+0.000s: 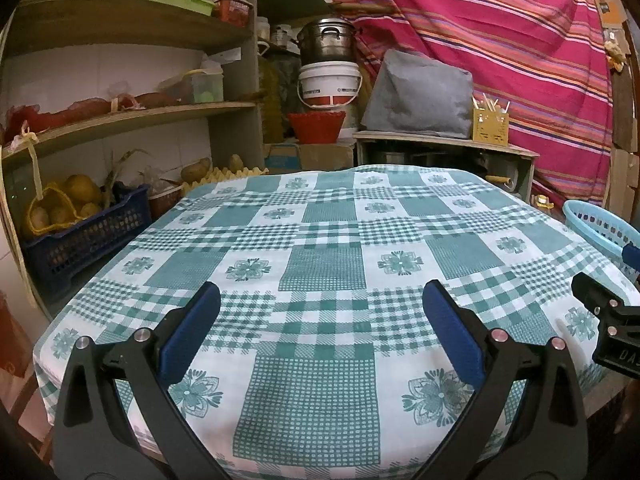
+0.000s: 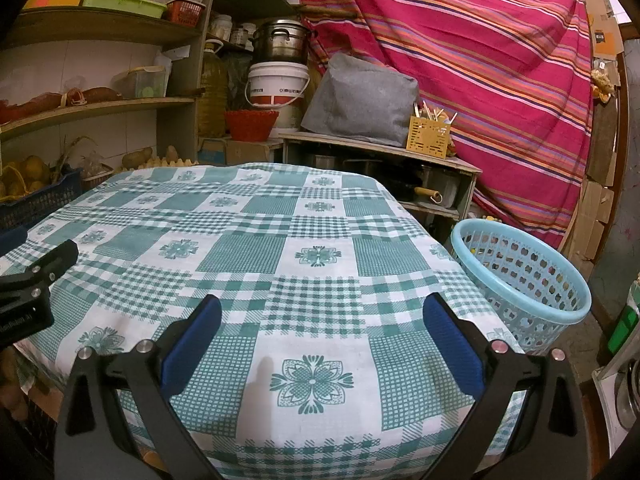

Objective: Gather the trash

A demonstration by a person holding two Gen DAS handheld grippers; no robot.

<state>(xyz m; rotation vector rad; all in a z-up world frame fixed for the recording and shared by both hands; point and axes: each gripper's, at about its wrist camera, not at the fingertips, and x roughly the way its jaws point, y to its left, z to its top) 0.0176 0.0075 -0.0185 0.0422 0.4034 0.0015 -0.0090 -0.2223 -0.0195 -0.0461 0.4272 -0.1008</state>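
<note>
Blue-padded jaws of the left gripper (image 1: 320, 320) fill the bottom of the left wrist view, spread wide with nothing between them, poised over the bench (image 1: 328, 240) and its green-and-white checked cloth. At the right edge of that frame a black part of the right gripper (image 1: 612, 320) shows. In the right wrist view the right gripper (image 2: 320, 320) stands the same way: jaws wide apart, empty, over the cloth's flower print at bottom centre. The left gripper's black body (image 2: 32, 284) shows at the left edge of this frame.

No trash shows on the cloth in either view. A light blue basket (image 2: 524, 280) stands just beside the bench at the right of the right wrist frame; small bits show through its holes, too small to tell. The same basket (image 1: 600, 224) peeks in at the right edge of the left wrist view.

Behind the bench, wooden shelves (image 1: 132, 116) occupy the upper left, a white bucket (image 1: 330, 84) with a metal pot (image 1: 326, 40) on it sits at upper centre, and a striped pink cloth (image 1: 500, 40) hangs at upper right.
</note>
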